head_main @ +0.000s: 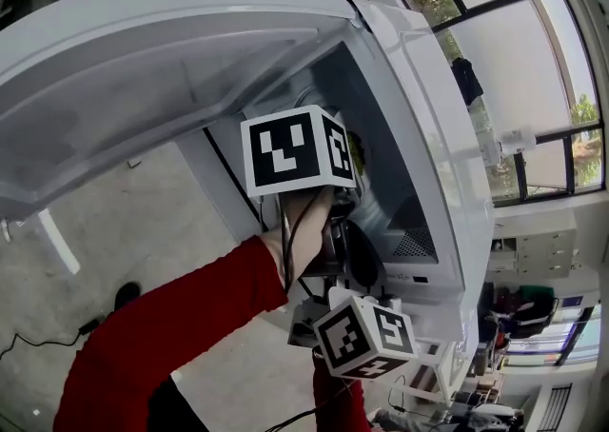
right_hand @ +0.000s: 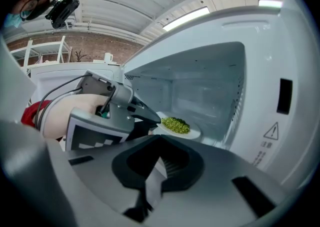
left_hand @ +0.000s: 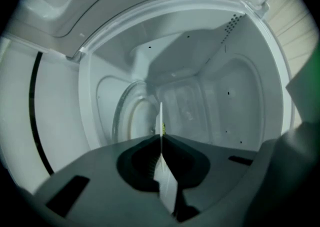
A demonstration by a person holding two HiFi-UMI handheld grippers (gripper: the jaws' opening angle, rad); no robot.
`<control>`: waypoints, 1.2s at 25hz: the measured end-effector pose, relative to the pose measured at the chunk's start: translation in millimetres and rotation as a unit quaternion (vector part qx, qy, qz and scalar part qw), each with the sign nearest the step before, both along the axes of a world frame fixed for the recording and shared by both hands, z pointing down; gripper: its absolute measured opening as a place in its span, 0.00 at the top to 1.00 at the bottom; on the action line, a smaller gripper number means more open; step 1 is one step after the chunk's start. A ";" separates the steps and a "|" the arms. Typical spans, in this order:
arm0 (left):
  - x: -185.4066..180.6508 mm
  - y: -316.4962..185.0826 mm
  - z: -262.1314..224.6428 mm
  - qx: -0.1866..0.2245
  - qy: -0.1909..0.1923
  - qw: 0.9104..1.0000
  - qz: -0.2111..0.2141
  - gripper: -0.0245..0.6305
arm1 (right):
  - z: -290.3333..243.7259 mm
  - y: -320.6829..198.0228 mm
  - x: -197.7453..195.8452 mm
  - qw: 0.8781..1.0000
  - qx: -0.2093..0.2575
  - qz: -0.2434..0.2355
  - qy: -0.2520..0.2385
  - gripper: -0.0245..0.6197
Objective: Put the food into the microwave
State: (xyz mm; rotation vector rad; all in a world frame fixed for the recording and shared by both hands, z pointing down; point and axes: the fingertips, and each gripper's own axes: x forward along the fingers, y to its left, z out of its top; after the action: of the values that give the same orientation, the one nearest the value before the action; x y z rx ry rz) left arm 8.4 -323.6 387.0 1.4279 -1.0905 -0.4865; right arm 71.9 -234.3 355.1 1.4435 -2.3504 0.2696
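The white microwave (head_main: 419, 88) stands with its door (head_main: 143, 68) swung wide open. My left gripper (right_hand: 152, 118) reaches into the cavity, shut on the rim of a white plate (right_hand: 192, 132) that carries a heap of green food (right_hand: 176, 124). In the left gripper view the plate (left_hand: 161, 116) shows edge-on between the jaws, over the glass turntable (left_hand: 127, 116). A little of the green food (head_main: 355, 147) peeks out beside the left marker cube (head_main: 295, 149). My right gripper (right_hand: 155, 173) hangs outside the opening, jaws together and holding nothing.
A red sleeve (head_main: 162, 325) runs up to the left gripper. The right marker cube (head_main: 366, 335) sits just below the microwave's front. A white panel with a warning triangle (right_hand: 271, 131) borders the opening on the right. Windows (head_main: 514, 30) and grey floor (head_main: 124, 230) lie around.
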 end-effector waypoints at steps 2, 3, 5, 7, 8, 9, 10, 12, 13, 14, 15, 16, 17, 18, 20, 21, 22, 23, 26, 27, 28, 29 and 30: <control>-0.1 -2.6 -0.3 -0.004 -0.027 1.000 0.007 0.93 | -0.8 -3.6 0.4 1.000 -0.002 0.001 0.003 0.94; 0.3 -4.3 -1.0 -0.005 -0.039 0.999 0.009 0.93 | -1.0 -5.6 1.2 1.000 -0.004 0.001 0.004 0.94; 1.8 -7.3 -2.5 -0.004 -0.058 0.998 0.014 0.93 | -1.4 -8.6 4.0 1.000 -0.006 0.002 0.006 0.94; 2.2 -10.7 -4.6 0.000 -0.079 0.997 0.016 0.93 | -1.6 -10.2 7.3 1.000 -0.008 0.005 0.007 0.94; 0.6 -13.7 -6.6 0.007 -0.094 0.995 0.013 0.93 | -1.8 -10.7 8.4 1.000 -0.009 0.006 0.007 0.94; -2.4 -16.9 -8.9 0.015 -0.112 0.994 0.009 0.93 | -2.2 -11.0 9.0 1.000 -0.009 0.007 0.007 0.94; -5.4 -18.4 -10.0 0.020 -0.131 0.991 0.008 0.93 | -3.0 -11.2 9.1 1.000 -0.009 0.007 0.006 0.94; -8.7 -17.5 -9.0 0.018 -0.163 0.986 0.015 0.92 | -5.3 -11.8 8.5 1.000 -0.007 0.006 0.007 0.94; -9.3 -16.9 -8.1 0.016 -0.174 0.984 0.020 0.92 | -6.2 -12.4 8.3 1.000 -0.007 0.005 0.008 0.94; -8.7 -16.5 -7.5 0.016 -0.182 0.983 0.025 0.92 | -6.7 -12.9 8.6 1.000 -0.006 0.004 0.008 0.94; -6.8 -16.0 -6.9 0.016 -0.187 0.982 0.030 0.91 | -6.7 -13.1 9.3 1.000 -0.006 0.003 0.009 0.94; -5.3 -15.5 -6.0 0.016 -0.192 0.981 0.035 0.91 | -6.4 -13.1 10.2 1.000 -0.006 0.002 0.009 0.94; -4.8 -14.8 -4.7 0.016 -0.197 0.980 0.039 0.90 | -5.9 -13.0 10.9 1.000 -0.006 0.002 0.010 0.94; -5.0 -14.0 -3.4 0.015 -0.200 0.979 0.043 0.90 | -5.2 -12.9 11.4 1.000 -0.006 0.001 0.011 0.94; -6.1 -12.9 -0.7 0.015 -0.215 0.975 0.054 0.89 | -3.7 -13.2 11.3 1.000 -0.007 0.000 0.011 0.94; -6.1 -12.8 0.1 0.017 -0.229 0.971 0.063 0.88 | -3.4 -13.7 11.2 1.000 -0.007 0.000 0.011 0.94; -5.7 -12.7 0.5 0.021 -0.244 0.967 0.071 0.88 | -3.6 -14.2 11.3 1.000 -0.007 0.000 0.011 0.94; -5.0 -12.3 0.6 0.025 -0.256 0.963 0.078 0.87 | -3.9 -14.5 11.2 1.000 -0.006 0.000 0.011 0.94; -5.7 -9.8 0.4 0.034 -0.280 0.956 0.086 0.86 | -5.2 -13.9 8.2 1.000 -0.006 -0.004 0.010 0.94; -6.8 -9.2 0.7 0.038 -0.290 0.952 0.087 0.85 | -5.4 -13.5 7.2 1.000 -0.006 -0.005 0.011 0.94; -7.9 -8.8 1.2 0.041 -0.301 0.949 0.088 0.85 | -5.5 -13.5 7.1 1.000 -0.005 -0.005 0.013 0.94; -8.7 -8.6 1.7 0.043 -0.311 0.945 0.088 0.84 | -5.4 -13.6 7.5 1.000 -0.005 -0.004 0.014 0.94; -9.2 -8.7 2.2 0.045 -0.317 0.943 0.088 0.84 | -5.1 -13.9 8.3 1.000 -0.005 -0.004 0.015 0.94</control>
State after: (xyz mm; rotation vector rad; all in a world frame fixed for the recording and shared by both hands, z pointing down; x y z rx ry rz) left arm -0.8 -332.4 389.1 1.8046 -1.4365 0.0734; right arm 80.2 -248.2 350.0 1.4241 -2.3267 0.2554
